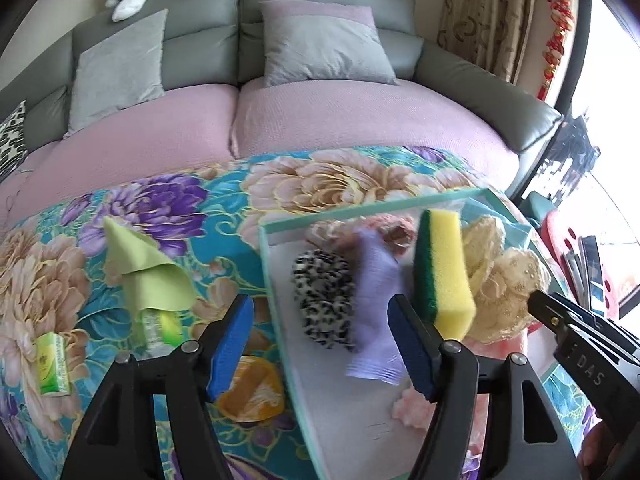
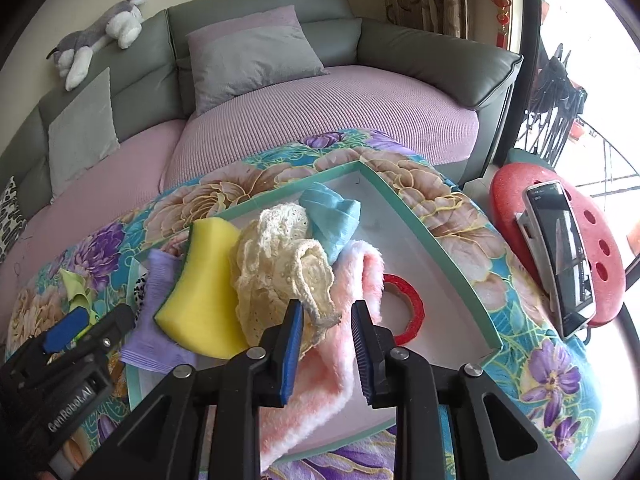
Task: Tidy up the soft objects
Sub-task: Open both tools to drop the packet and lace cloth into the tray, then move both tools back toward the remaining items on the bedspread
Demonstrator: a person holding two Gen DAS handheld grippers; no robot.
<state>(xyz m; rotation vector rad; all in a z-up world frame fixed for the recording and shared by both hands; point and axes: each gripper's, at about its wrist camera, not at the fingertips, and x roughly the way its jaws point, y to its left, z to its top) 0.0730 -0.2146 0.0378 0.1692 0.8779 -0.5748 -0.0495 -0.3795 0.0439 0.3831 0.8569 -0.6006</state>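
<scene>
A shallow white tray with a teal rim [image 1: 280,280] [image 2: 452,240] lies on a floral cloth. It holds a yellow-green sponge [image 1: 444,276] [image 2: 200,296], a lilac cloth [image 1: 376,312] [image 2: 156,308], a leopard-print scrunchie [image 1: 324,304], cream lace [image 1: 508,292] [image 2: 280,272], a pink fluffy towel [image 2: 340,352], a blue cloth [image 2: 332,216] and a red tape ring [image 2: 412,312]. My left gripper [image 1: 320,344] is open and empty over the tray's left rim. My right gripper [image 2: 326,348] is open above the pink towel and lace, holding nothing.
Left of the tray lie a lime-green cloth [image 1: 148,264], two green packets [image 1: 54,364], and an orange pad [image 1: 252,392]. A grey sofa with cushions [image 1: 320,44] and a plush dog [image 2: 100,36] is behind. A red stool with a phone [image 2: 560,252] stands at right.
</scene>
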